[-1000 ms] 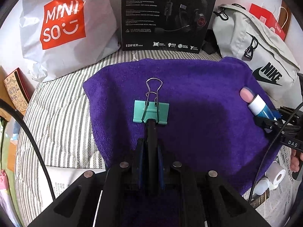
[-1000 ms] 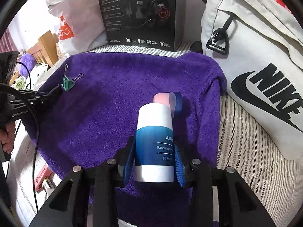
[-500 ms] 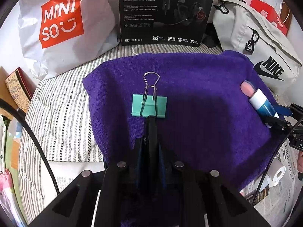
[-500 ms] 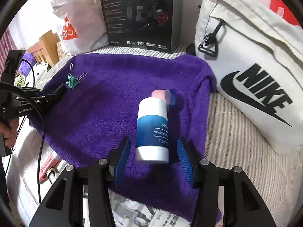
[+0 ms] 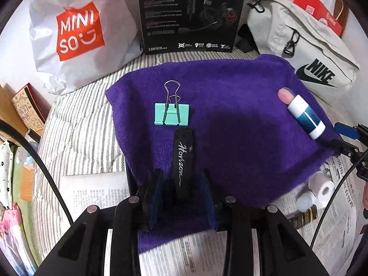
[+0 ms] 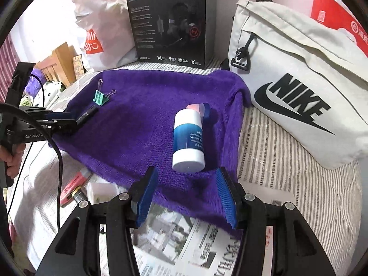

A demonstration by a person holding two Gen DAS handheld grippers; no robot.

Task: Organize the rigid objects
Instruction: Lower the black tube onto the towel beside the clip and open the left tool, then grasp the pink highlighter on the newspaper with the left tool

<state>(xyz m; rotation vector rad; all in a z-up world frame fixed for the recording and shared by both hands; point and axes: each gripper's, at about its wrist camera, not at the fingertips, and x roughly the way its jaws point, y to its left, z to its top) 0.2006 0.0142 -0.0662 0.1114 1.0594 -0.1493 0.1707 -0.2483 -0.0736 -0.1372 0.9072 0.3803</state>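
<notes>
A purple towel point(image 5: 230, 119) point(image 6: 138, 124) holds three things. A mint binder clip point(image 5: 172, 114) point(image 6: 100, 97) lies at its left. Just below the clip a black flat stick marked "Horizon" point(image 5: 182, 156) point(image 6: 86, 115) rests on the towel between the jaws of my left gripper point(image 5: 182, 176) point(image 6: 66, 120). Those jaws are opening and their pads stand off the stick. At the right lies a blue-and-white lotion bottle point(image 5: 303, 115) point(image 6: 188, 138), its pink top pointing away. My right gripper point(image 6: 186, 170) point(image 5: 342, 138) is open just short of the bottle's base, not touching it.
A white Miniso bag point(image 5: 76, 36), a black headset box point(image 5: 191, 13) and a white Nike bag point(image 6: 294, 87) line the back. Newspaper point(image 6: 195, 248) covers the striped sheet in front. Small white rolls point(image 5: 319, 188) lie off the towel's right corner.
The left jaws, earlier shut on the black stick, have parted and drawn back from the clip. The right jaws have let go of the bottle and pulled back from it.
</notes>
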